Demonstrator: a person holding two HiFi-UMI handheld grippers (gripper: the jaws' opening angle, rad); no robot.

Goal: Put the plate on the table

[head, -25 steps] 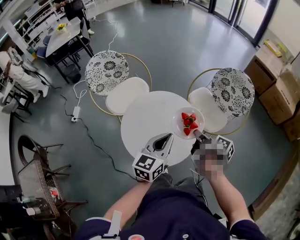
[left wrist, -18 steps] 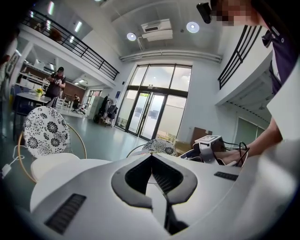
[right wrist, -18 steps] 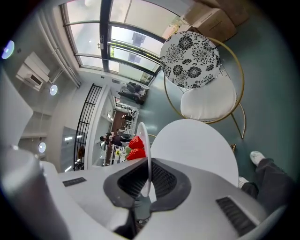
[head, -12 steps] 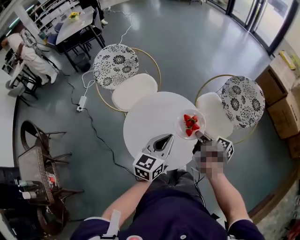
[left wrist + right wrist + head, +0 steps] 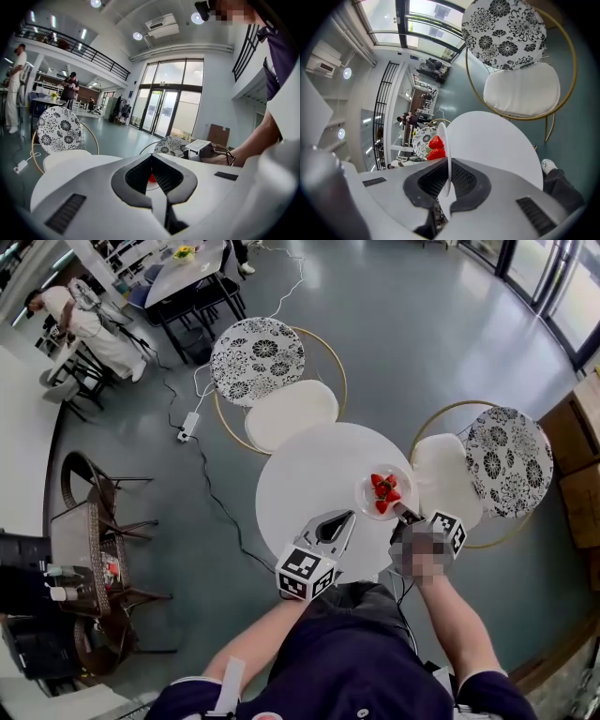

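White table under plate, seemingly level; right hand-held gripper clamps its rim, left hand-held gripper closed.

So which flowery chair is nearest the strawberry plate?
The black-and-white flowery chair on the right: its seat sits beside the small white plate of red strawberries. The other chair stands farther off.

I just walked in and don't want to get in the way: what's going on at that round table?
A person is at a round white table with a gripper in each hand. The right gripper is clamped on the near rim of a plate carrying strawberries, over the right side of the table. I can't tell whether the plate touches the tabletop. The left gripper is shut on nothing, over the table's near edge.
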